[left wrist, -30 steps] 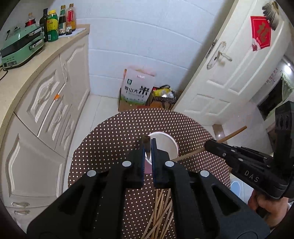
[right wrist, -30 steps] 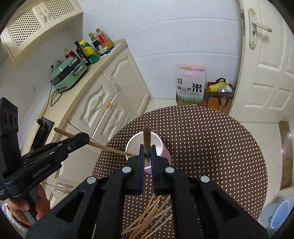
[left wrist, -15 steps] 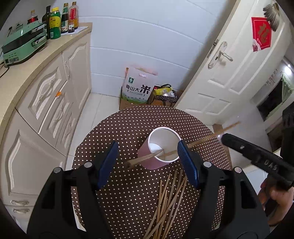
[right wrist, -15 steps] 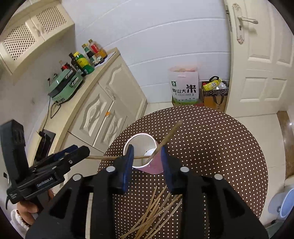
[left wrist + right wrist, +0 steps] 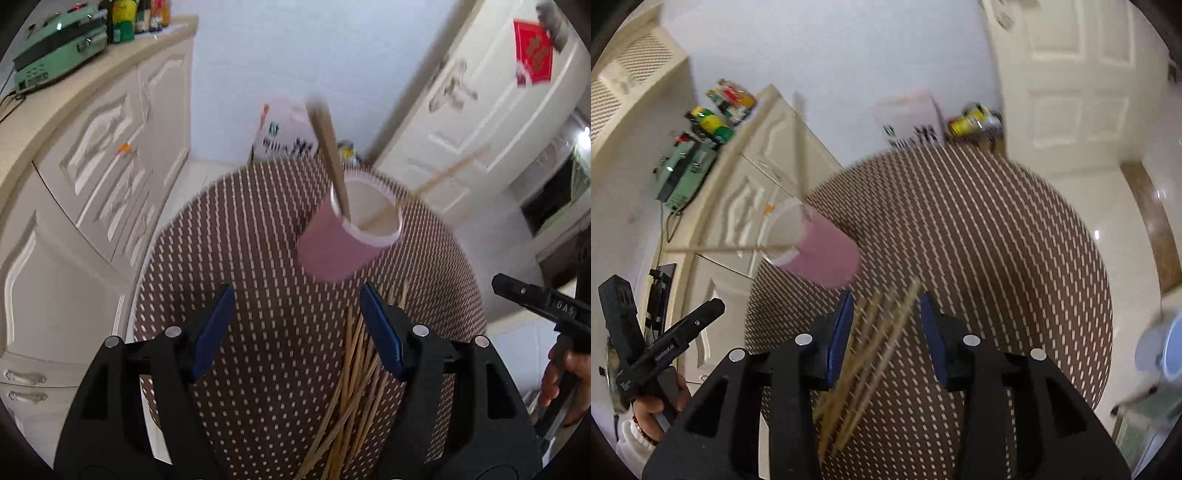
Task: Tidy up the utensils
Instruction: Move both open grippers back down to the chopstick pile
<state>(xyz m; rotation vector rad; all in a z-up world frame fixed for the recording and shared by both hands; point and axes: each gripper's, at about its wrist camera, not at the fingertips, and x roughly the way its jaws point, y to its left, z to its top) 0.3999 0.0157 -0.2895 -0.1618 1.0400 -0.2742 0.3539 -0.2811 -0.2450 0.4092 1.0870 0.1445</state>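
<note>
- The pink paper cup with a white rim (image 5: 345,240) stands on the round bench covered in a brown cloth with white dots (image 5: 251,258), and two wooden chopsticks lean out of it.
- One thick chopstick (image 5: 330,147) leans toward the wall; a thinner chopstick (image 5: 439,177) slants toward the white door (image 5: 480,110).
- A loose pile of thin wooden chopsticks (image 5: 354,376) lies on the cloth just in front of the cup.
- The left tool (image 5: 295,332) hangs over the cloth beside the pile, its blue-padded jaws opening wide with nothing between them.
- The right tool (image 5: 886,325) hovers over the same pile (image 5: 871,347), jaws opening; the sticks show in the gap, but the pads do not press them.
- A hand (image 5: 659,410) holds the left tool's handle in the right wrist view.
- A cream cabinet (image 5: 92,166) carries a green appliance (image 5: 55,51) and bottles.
</note>
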